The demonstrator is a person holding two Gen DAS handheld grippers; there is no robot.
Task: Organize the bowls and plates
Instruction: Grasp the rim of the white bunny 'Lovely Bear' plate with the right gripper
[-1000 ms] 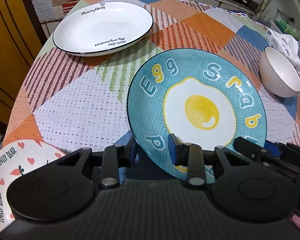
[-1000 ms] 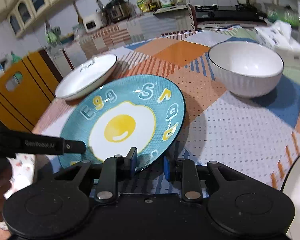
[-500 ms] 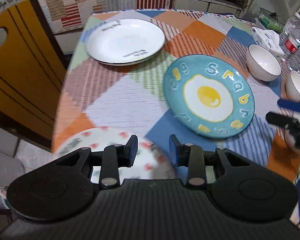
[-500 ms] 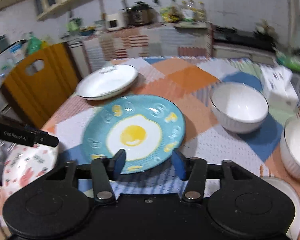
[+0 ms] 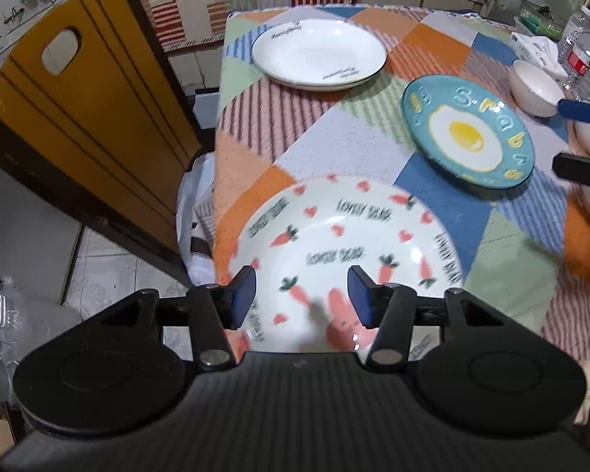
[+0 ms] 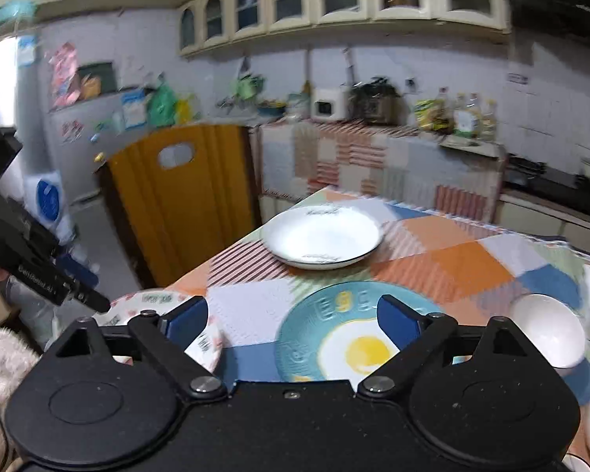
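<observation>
**Carrot plate next for pickup; both tongs empty**

Carrot plate (image 5: pixel 346 244) lies at the near table corner, under my left gripper (image 5: pixel 301 295), whose jaws stand wide apart, touching nothing. I judge a low approach to the rim safest. Egg plate (image 6: pixel 354 338) lies flat at centre, below my right gripper (image 6: pixel 293 316), also spread wide and empty.
</observation>
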